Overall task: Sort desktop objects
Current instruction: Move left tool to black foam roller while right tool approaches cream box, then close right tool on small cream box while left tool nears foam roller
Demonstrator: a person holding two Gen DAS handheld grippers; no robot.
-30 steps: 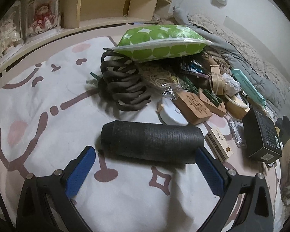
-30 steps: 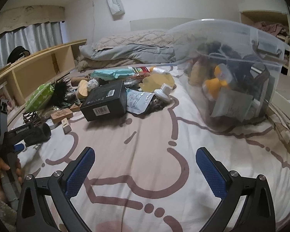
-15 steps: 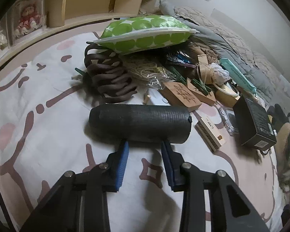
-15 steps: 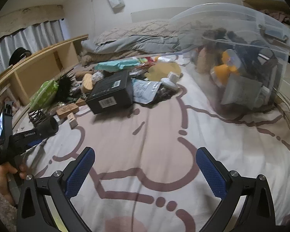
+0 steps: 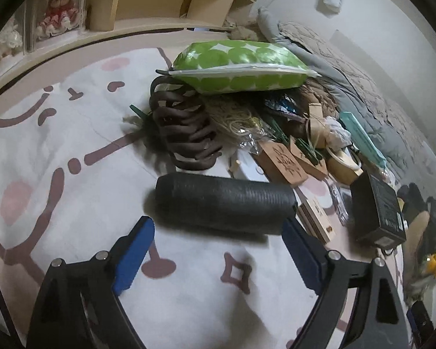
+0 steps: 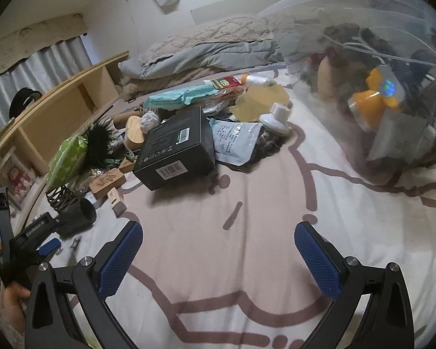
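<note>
A black ribbed cylinder (image 5: pixel 223 203) lies on its side on the patterned bedsheet, just beyond my left gripper (image 5: pixel 218 250), which is open with a blue pad near each end of it. It also shows in the right wrist view (image 6: pixel 78 215) at far left, with the left gripper (image 6: pixel 40 238) beside it. My right gripper (image 6: pixel 218 258) is open and empty over bare sheet. Behind the cylinder lies a pile: a brown claw clip (image 5: pixel 183 133), a green dotted pouch (image 5: pixel 241 67), wooden tags (image 5: pixel 282 160) and a black box (image 5: pixel 378 212).
A clear plastic bin (image 6: pixel 372 93) holding several items stands at the right in the right wrist view. A black box (image 6: pixel 177 151), a blue packet (image 6: pixel 235 139) and a white cap (image 6: pixel 276 119) lie mid-bed. Wooden shelves (image 5: pixel 160 0) line the left edge; a grey duvet (image 6: pixel 206 46) lies behind.
My left gripper's jaws closed half a second ago in front of the cylinder and have opened wide again. The right gripper has shifted closer to the bin and stays open.
</note>
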